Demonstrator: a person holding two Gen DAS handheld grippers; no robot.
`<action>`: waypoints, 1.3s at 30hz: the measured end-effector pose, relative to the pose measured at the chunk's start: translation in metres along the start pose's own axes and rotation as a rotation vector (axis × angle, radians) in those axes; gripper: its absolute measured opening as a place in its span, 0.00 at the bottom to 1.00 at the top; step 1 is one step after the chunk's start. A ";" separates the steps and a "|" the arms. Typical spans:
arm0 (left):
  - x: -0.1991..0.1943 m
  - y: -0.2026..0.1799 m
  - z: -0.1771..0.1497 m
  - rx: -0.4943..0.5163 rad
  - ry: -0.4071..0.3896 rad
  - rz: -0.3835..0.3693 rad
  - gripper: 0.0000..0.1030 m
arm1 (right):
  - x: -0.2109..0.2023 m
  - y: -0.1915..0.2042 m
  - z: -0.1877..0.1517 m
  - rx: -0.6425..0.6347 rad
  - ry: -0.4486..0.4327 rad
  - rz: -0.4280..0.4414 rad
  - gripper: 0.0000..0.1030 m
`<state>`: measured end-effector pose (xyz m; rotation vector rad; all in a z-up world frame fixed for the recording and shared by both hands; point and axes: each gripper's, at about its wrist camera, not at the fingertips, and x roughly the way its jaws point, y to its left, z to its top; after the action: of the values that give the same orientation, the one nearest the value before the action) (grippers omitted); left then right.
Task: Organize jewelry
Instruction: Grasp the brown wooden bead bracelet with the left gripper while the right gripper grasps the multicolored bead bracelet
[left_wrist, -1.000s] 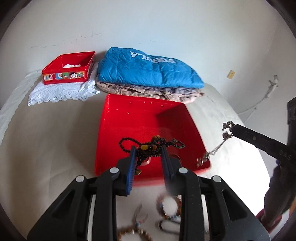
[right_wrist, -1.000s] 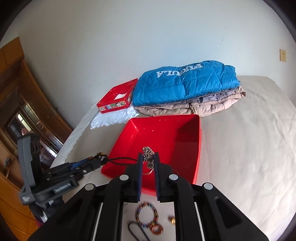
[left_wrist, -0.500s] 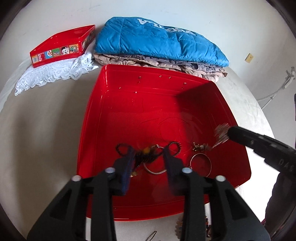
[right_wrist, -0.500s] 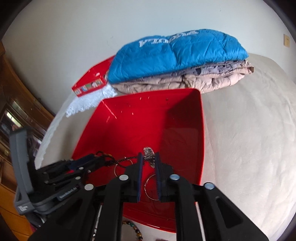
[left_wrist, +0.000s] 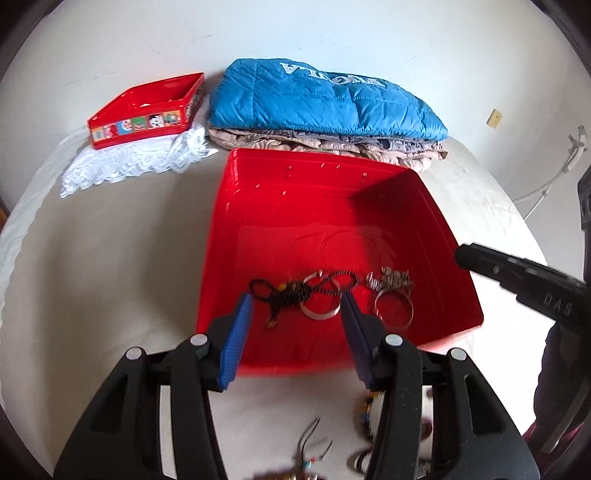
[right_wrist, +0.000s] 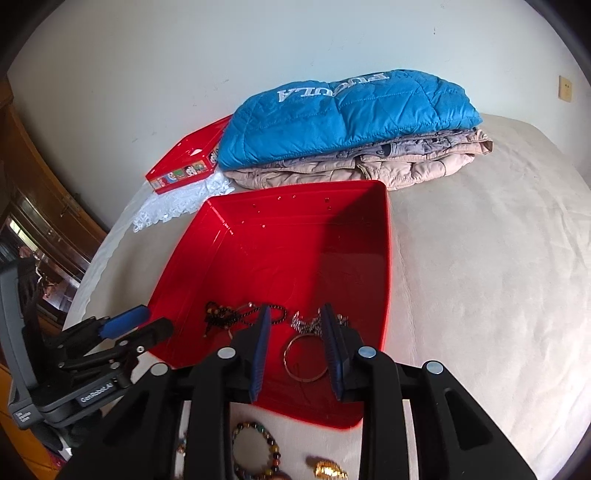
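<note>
Red tray (left_wrist: 295, 206) on the bed holds a black beaded necklace (left_wrist: 291, 291), two metal bangles (left_wrist: 393, 312) and a silver chain (right_wrist: 314, 324). Beaded bracelet (right_wrist: 258, 446) and gold piece (right_wrist: 327, 469) lie outside, near its front edge.

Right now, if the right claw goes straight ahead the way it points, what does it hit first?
Most likely the silver chain and ring lying between its open fingers on the floor of the red tray. Depth is hard to judge; the right claw looks slightly above them.
</note>
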<state>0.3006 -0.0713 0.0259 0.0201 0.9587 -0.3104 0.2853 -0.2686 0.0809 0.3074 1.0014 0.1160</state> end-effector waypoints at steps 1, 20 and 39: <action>-0.004 0.001 -0.004 0.001 0.005 0.004 0.47 | -0.003 0.001 -0.002 -0.003 -0.002 -0.002 0.28; -0.031 0.038 -0.131 0.005 0.152 0.076 0.47 | 0.006 0.026 -0.100 -0.055 0.169 0.045 0.31; -0.001 0.038 -0.137 0.044 0.171 0.113 0.15 | 0.032 0.048 -0.115 -0.070 0.231 0.048 0.28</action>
<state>0.2003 -0.0132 -0.0571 0.1429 1.1151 -0.2278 0.2079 -0.1922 0.0127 0.2575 1.2158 0.2341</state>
